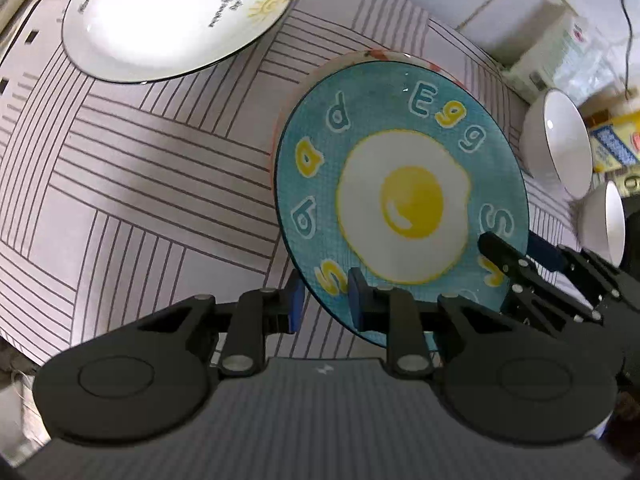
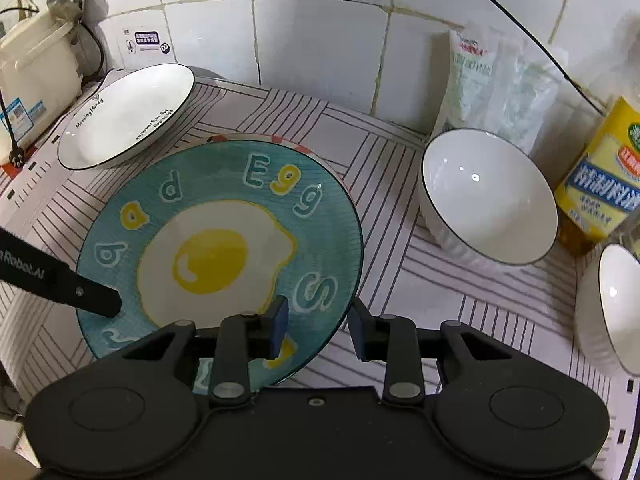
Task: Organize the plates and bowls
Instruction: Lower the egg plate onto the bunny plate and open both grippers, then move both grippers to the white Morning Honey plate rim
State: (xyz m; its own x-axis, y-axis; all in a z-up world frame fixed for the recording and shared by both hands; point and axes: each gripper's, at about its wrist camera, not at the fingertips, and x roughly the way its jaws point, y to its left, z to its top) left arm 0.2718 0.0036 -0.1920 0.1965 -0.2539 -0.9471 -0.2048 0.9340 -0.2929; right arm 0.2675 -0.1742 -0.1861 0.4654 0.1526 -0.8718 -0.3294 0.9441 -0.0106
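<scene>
A teal plate with a fried egg and letters (image 1: pixel 400 200) (image 2: pixel 224 248) lies on the striped cloth, on top of another plate whose red-marked rim (image 2: pixel 280 138) peeks out behind it. My left gripper (image 1: pixel 326 304) is shut on the egg plate's near rim, one blue pad above it and one below. One of its black fingers (image 2: pixel 100 300) reaches in from the left in the right wrist view. My right gripper (image 2: pixel 320 330) (image 1: pixel 520 252) straddles the opposite rim with its pads apart, open.
A white black-rimmed plate (image 1: pixel 160 20) (image 2: pixel 120 120) sits at the back left. Two white bowls (image 2: pixel 488 200) (image 2: pixel 612 308) stand at the right. Plastic bags (image 2: pixel 492 92) and a yellow carton (image 2: pixel 600 184) line the tiled wall. A white appliance (image 2: pixel 36 64) is at the far left.
</scene>
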